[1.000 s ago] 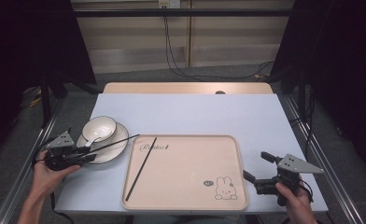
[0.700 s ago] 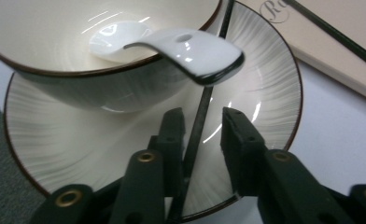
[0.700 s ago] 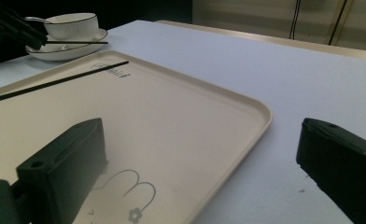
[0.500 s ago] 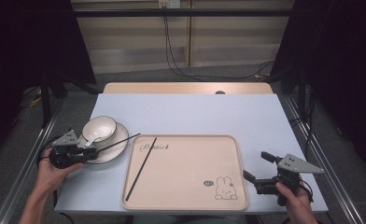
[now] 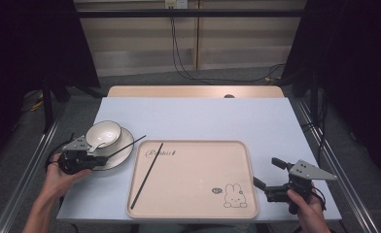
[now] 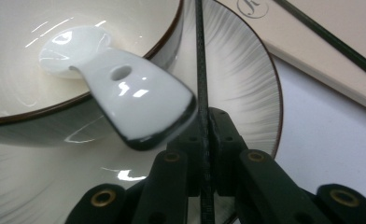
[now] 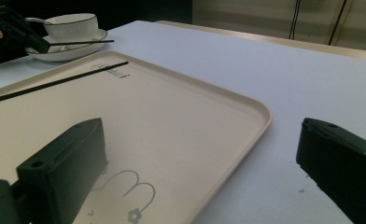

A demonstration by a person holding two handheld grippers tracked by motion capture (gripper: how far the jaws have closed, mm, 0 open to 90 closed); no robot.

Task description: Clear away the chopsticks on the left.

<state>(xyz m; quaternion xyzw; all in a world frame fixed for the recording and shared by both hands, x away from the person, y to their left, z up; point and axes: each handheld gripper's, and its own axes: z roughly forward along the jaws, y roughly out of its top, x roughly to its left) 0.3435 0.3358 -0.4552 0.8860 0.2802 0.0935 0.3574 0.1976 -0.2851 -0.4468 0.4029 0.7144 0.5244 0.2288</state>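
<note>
My left gripper (image 5: 94, 160) (image 6: 206, 135) has just been closing and is now shut on the near end of a black chopstick (image 5: 125, 145) (image 6: 199, 70). That chopstick lies across the rim of a grey-streaked plate (image 5: 118, 153) (image 6: 246, 79). On the plate stands a white bowl (image 5: 103, 132) (image 6: 139, 28) with a white spoon (image 6: 120, 93) leaning out of it. A second chopstick (image 5: 147, 175) (image 7: 55, 83) lies on the beige tray (image 5: 193, 194). My right gripper (image 5: 266, 171) (image 7: 200, 135) is open beside the tray's right edge, with nothing between its fingers.
The tray (image 7: 181, 107) has a rabbit drawing near its front right corner. The pale blue table (image 5: 203, 116) stretches beyond it. Metal rails run along both table sides, and cables hang at the back.
The left gripper has edged slightly toward the plate and sits at the chopstick's end. The right gripper has stayed where it was.
</note>
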